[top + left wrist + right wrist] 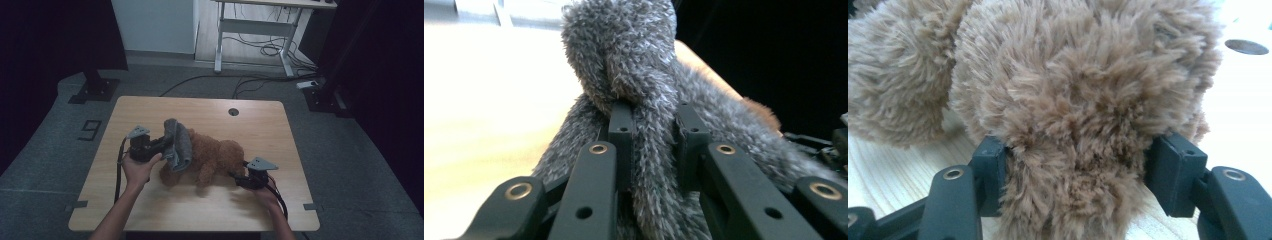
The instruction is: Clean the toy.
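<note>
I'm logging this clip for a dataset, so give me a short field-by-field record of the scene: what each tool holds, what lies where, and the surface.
surface: wooden table, with a round hole near its far edge
main object: brown plush toy, lying on the table
second object: grey fuzzy cloth, draped over the toy's left end
left tool: jaws shut on a fold of the grey fuzzy cloth
right tool: jaws clamped on a part of the brown plush toy
</note>
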